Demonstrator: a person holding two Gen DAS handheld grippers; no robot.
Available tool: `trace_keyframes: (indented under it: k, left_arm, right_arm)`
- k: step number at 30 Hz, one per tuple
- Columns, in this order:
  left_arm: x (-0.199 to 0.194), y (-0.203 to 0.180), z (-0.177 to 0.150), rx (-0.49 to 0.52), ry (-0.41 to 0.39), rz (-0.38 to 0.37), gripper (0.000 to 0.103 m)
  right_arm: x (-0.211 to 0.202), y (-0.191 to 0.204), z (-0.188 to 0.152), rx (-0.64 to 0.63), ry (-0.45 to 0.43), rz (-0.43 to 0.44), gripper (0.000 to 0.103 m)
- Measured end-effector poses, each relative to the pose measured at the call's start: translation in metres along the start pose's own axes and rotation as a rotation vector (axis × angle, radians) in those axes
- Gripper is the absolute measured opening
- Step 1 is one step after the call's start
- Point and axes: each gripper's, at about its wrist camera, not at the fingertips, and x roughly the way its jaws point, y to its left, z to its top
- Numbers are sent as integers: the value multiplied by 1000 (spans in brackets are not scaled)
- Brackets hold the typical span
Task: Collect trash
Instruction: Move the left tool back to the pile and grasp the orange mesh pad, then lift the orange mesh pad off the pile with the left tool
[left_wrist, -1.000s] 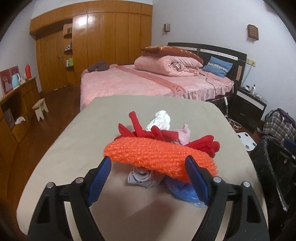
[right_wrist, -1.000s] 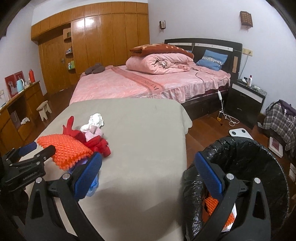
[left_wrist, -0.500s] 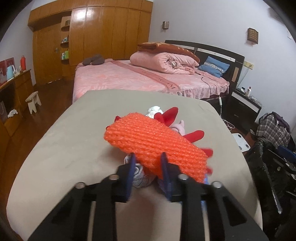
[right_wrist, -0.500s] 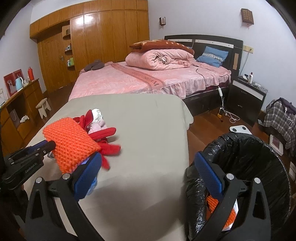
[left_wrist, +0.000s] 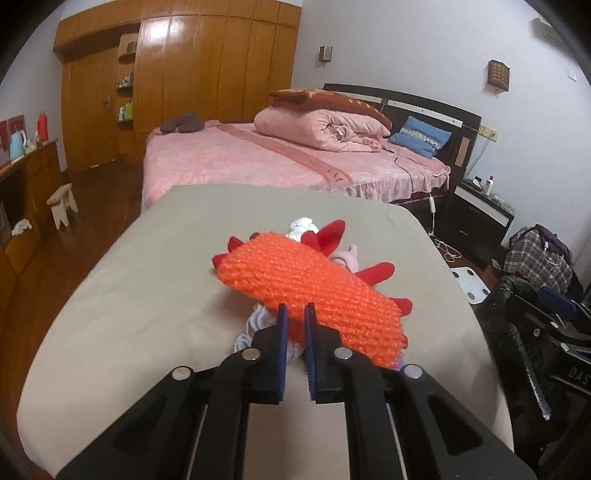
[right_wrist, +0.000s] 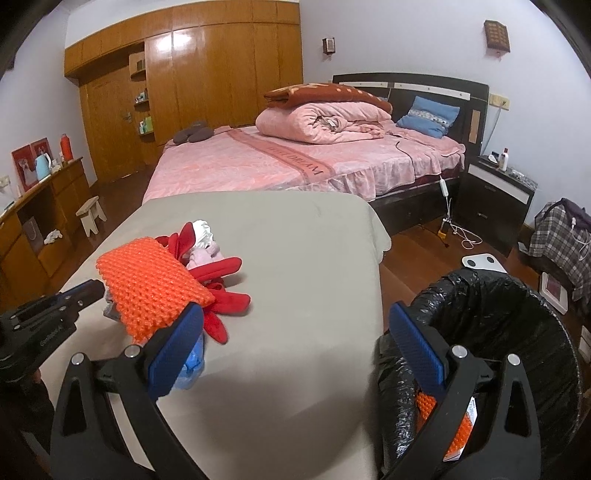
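Lifted now, orange mesh pad (left_wrist: 310, 299) in left gripper (left_wrist: 294, 314) slants far-left to near-right

The trash pile (right_wrist: 207, 258) lies on the table (right_wrist: 295, 258), at its left side; the bin (right_wrist: 517, 332) stands right of the table, the bed (right_wrist: 295, 162) far behind.
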Motion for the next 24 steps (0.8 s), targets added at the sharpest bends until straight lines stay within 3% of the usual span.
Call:
trace_keyframes:
  k: [5, 12, 17, 18, 20, 24]
  left_arm:
    - [1, -12, -3, 5, 13, -15, 24]
    - [17, -23, -10, 8, 67, -34, 33]
    - [26, -26, -12, -6, 88, -65, 32]
    - [28, -27, -12, -11, 89, -81, 29]
    - [28, -28, -12, -8, 84, -92, 15]
    - [22, -32, -10, -2, 55, -113, 10]
  right_arm:
    - [0, -2, 0, 5, -3, -3, 97]
    - [1, -5, -3, 12, -1, -6, 97]
    - [4, -11, -5, 23, 5, -9, 97]
    - [4, -11, -6, 23, 5, -9, 97]
    - [4, -11, -6, 22, 5, -8, 97]
    - [4, -11, -7, 19, 4, -5, 97]
